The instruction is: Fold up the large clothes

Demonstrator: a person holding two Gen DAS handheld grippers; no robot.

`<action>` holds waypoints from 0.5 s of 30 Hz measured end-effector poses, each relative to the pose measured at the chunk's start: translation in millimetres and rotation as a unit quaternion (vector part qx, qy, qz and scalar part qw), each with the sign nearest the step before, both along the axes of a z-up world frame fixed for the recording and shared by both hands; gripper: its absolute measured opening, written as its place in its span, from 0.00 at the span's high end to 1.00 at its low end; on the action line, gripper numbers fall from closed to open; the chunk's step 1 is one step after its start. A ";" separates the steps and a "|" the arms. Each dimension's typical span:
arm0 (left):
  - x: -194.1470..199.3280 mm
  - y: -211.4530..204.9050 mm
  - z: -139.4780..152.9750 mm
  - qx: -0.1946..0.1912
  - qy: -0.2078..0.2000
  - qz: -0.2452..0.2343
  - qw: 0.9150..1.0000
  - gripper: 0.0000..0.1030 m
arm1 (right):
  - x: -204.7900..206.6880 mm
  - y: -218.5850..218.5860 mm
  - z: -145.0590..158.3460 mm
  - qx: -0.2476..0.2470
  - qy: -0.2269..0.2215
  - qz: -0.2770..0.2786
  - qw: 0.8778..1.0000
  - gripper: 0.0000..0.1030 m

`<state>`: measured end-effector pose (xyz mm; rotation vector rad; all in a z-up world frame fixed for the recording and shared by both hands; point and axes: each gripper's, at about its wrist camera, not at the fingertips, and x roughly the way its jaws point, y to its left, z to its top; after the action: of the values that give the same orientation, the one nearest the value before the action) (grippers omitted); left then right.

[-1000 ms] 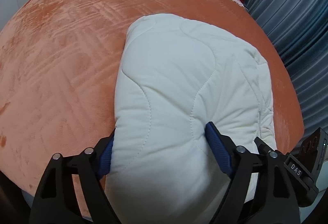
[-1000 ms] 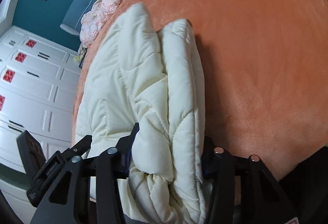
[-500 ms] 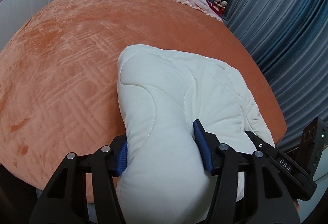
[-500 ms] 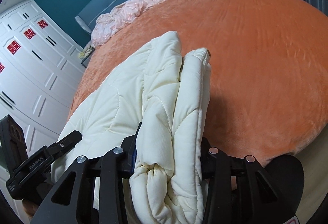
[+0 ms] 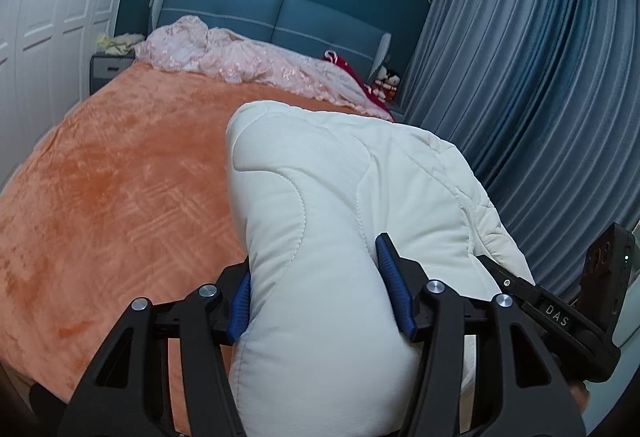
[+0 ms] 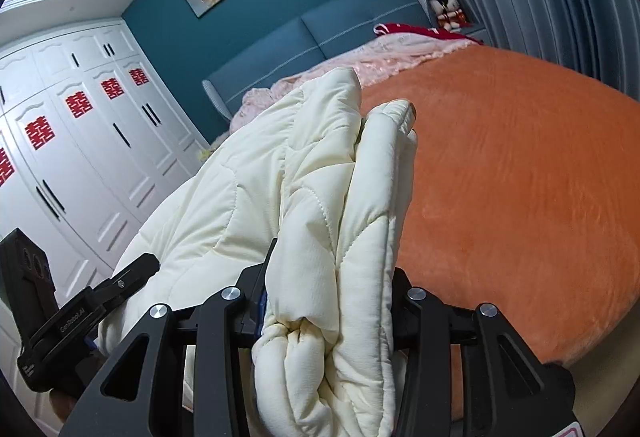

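Left tool point(image 5: 320, 293) and right tool point(image 6: 328, 289) each clamp one end of the folded quilt point(image 5: 340, 197); long axis spans between tools, bed point(image 5: 120, 177) ahead and below.

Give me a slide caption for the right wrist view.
Right tongs clamp bunched layers of a cream quilted padded garment above the orange plush bedspread.

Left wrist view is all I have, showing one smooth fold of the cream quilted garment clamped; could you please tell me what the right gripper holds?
Observer: The right gripper is shut on a bunched edge of the cream quilted garment, several layers gathered together.
Operator: Thank you. Is anything near its right side?
Observer: Only the orange bedspread.
Operator: And on its left?
Observer: White wardrobe doors with red paper cut-outs.
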<state>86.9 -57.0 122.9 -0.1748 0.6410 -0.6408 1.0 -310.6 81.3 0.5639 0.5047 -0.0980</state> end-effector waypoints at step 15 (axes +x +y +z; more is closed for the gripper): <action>24.8 94.7 86.9 -0.058 -0.174 0.046 0.982 0.48 | 55.7 68.0 97.5 -0.056 -0.125 0.064 0.988 0.61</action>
<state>111.7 37.7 209.9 -0.1937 0.2582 -0.6011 56.6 -242.6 178.9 0.4246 0.2876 0.0656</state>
